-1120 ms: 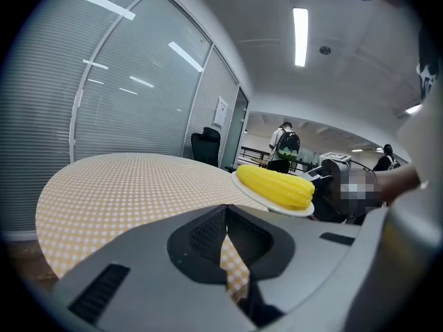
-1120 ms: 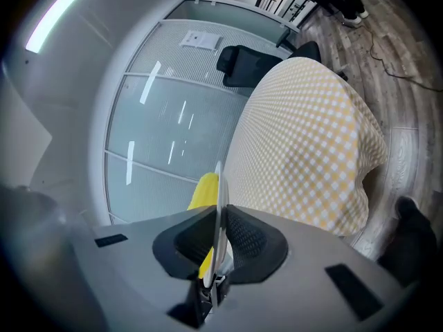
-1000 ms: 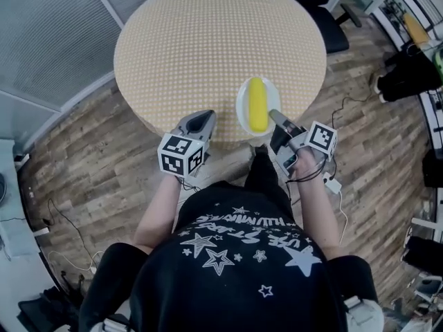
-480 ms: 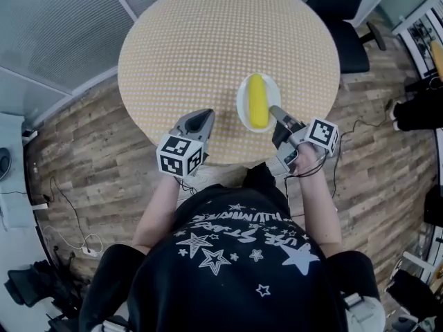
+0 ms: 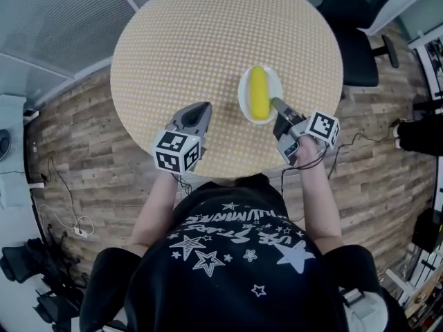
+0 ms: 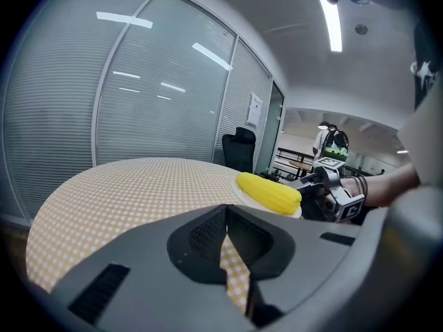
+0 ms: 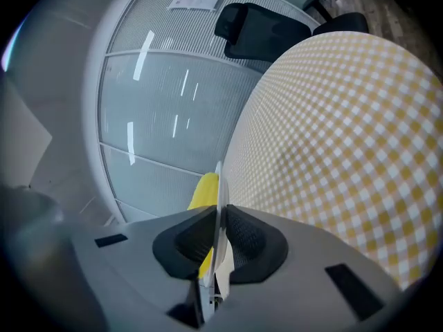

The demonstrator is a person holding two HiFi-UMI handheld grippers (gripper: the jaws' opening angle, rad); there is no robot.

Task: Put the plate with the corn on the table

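Observation:
A small white plate (image 5: 268,83) carrying a yellow corn cob (image 5: 258,93) is over the right part of the round yellow-checked table (image 5: 201,40). My right gripper (image 5: 278,106) is shut on the plate's near rim; in the right gripper view the plate (image 7: 220,213) stands edge-on between the jaws, the corn (image 7: 205,189) peeking to its left. My left gripper (image 5: 199,116) is shut and empty, over the table's near edge, left of the plate. In the left gripper view the corn (image 6: 268,191) and the right gripper (image 6: 332,194) lie ahead to the right.
A black office chair (image 5: 356,19) stands at the table's far right. Wood floor (image 5: 83,158) surrounds the table, with cables (image 5: 66,223) on the left. A glass partition wall (image 6: 138,102) runs behind the table.
The plate with the corn, in my right gripper, has moved further in over the table. The left gripper has kept its place at the near edge.

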